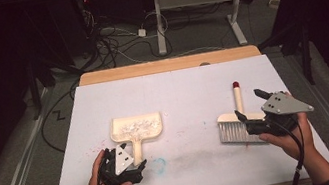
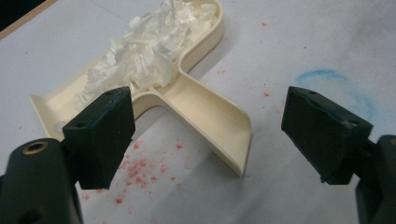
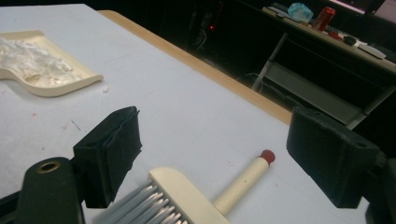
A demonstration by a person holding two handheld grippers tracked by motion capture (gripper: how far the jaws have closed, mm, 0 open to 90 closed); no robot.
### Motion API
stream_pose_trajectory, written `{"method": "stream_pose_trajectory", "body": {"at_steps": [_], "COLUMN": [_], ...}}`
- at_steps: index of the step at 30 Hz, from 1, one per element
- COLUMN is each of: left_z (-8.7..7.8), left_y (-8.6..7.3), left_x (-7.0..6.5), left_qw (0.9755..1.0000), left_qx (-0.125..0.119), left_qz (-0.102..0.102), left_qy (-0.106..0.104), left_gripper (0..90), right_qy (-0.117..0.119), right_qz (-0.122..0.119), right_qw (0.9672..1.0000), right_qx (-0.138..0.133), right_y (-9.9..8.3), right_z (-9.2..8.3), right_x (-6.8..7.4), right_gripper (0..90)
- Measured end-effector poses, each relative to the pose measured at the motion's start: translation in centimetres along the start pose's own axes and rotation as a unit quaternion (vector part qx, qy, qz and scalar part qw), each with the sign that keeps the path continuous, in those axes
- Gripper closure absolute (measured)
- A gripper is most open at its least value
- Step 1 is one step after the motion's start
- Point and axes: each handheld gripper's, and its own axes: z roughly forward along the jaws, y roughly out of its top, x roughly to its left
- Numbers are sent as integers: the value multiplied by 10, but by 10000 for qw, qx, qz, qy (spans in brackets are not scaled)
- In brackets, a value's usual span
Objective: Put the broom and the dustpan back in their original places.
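Left gripper (image 2: 205, 135) fingers spread wide, holding nothing, straddling the end of the dustpan (image 1: 136, 128) handle, which runs toward the person while the pan mouth faces away. Smooth cream plastic, heaped with white paper shreds (image 2: 144, 46). Right gripper (image 3: 212, 154) fingers also apart and empty, poised over the brush (image 1: 237, 126): cream handle, red tip pointing away, grey bristles fanned toward the person. Both lie on the white table (image 1: 177, 90), flecked red with a blue smudge (image 2: 334, 84).
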Motion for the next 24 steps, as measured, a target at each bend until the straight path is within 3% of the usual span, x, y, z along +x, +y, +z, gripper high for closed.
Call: {"method": "stream_pose_trajectory", "body": {"at_steps": [24], "left_z": [1], "left_y": [1], "left_x": [-3], "left_qw": [10000], "left_qx": [32], "left_qz": [80], "left_qy": [-48], "left_gripper": [167], "right_qy": [46], "right_qz": [-29], "right_qw": [10000], "right_qx": [64], "right_y": [-26], "right_z": [-24], "right_x": [-4], "right_gripper": [180]}}
